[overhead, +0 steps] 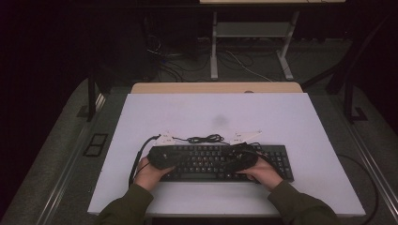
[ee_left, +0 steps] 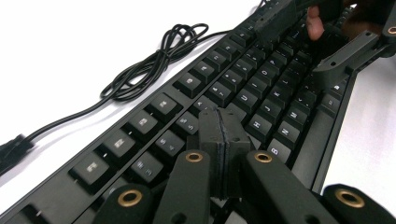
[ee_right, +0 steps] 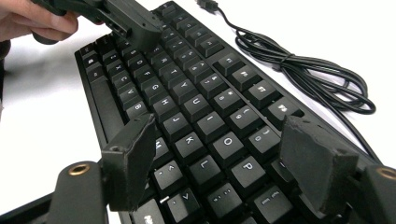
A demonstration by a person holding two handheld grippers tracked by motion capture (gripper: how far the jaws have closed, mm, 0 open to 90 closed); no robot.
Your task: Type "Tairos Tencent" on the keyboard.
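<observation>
Left gripper point(ee_left: 224, 140) jaws pressed together, empty, over keyboard point(ee_left: 243, 93). Right gripper point(ee_right: 219, 158) jaws wide apart, empty, above keys. Cable point(overhead: 204, 138) coiled at 12 o'clock, seemingly loose.

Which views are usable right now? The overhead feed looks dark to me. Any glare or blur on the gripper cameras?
High view: dim, room behind nearly black, keyboard legends unreadable. Left gripper view: bright, table blown out white, near keys soft, shut left gripper sharp. Right gripper view: well lit, key letters readable mid-frame, open right gripper pads slightly blurred up close, cable clear against white glare.
</observation>
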